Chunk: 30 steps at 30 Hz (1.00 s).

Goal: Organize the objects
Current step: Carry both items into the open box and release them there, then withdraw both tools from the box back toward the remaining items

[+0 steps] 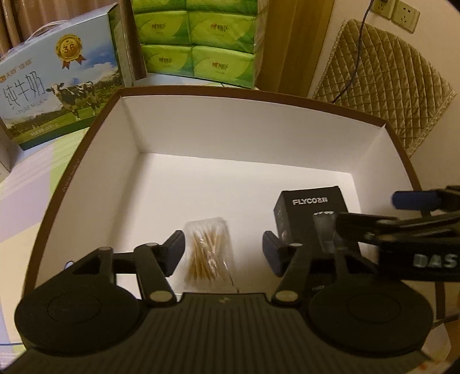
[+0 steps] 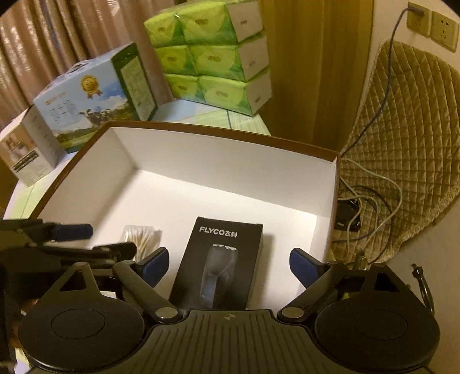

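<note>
Through my left wrist camera, my left gripper (image 1: pixel 222 251) hangs over the near part of a large open box (image 1: pixel 244 115) with brown outer walls and a white inside. My jaws are spread wide, and a clear packet of cotton swabs (image 1: pixel 207 254) lies flat on the box's white floor between them, touching neither finger. To the right of the packet, a black FLYCO shaver box (image 1: pixel 309 213) also rests on the floor of the box, partly hidden by my right finger and by my right gripper (image 1: pixel 417 218), which reaches in from the right edge; from here I cannot tell how its jaws stand. Behind the open box stand a milk carton (image 1: pixel 57 89) printed with cows, on the left, and a stack of green tissue packs (image 1: pixel 198 40). A quilted cushion (image 1: pixel 382 86) leans against the wall on the right, below a wall socket (image 1: pixel 402 14). Through my right wrist camera, my right gripper (image 2: pixel 230 266) has its jaws spread wide as well, and the FLYCO shaver box (image 2: pixel 221 264) lies flat between them with a gap on each side, its printed shaver facing up. The cotton swabs (image 2: pixel 142 237) lie to its left, partly behind my left gripper (image 2: pixel 72 233), which comes in from the left edge. A small white carton (image 2: pixel 28 149) stands left of the milk carton (image 2: pixel 92 95), the tissue packs (image 2: pixel 212 54) behind, and a tangle of cables (image 2: pixel 368 201) lies just outside the open box's (image 2: pixel 230 133) right wall beside the cushion (image 2: pixel 408 138).
</note>
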Each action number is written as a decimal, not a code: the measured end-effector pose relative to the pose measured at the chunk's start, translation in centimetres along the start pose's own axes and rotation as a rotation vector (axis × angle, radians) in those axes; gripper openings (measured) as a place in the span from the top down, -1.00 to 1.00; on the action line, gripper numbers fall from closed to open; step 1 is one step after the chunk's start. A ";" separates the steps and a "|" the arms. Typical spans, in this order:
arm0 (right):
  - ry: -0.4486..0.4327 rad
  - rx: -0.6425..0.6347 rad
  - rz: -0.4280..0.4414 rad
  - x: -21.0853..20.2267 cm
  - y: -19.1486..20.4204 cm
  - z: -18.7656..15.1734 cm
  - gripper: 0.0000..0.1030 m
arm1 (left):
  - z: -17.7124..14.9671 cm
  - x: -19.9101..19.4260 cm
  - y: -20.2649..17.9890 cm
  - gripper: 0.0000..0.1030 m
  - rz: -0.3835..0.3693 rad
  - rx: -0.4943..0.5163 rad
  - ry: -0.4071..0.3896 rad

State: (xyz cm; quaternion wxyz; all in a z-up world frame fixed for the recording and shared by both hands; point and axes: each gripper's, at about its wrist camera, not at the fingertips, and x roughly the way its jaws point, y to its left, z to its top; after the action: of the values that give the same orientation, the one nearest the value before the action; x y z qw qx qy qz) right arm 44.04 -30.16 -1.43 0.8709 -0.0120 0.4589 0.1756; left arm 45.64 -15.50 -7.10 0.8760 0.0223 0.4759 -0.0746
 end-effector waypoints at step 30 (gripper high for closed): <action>-0.106 -0.017 0.063 -10.6 2.8 -6.7 -0.85 | -5.4 -14.5 2.4 -0.44 0.039 -0.133 -0.147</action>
State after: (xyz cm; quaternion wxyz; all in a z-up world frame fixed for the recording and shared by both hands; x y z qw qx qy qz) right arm 32.32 -31.84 3.56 0.8879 0.0041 0.4107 0.2072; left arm 33.70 -10.94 2.04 0.9095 -0.0322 0.4135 -0.0273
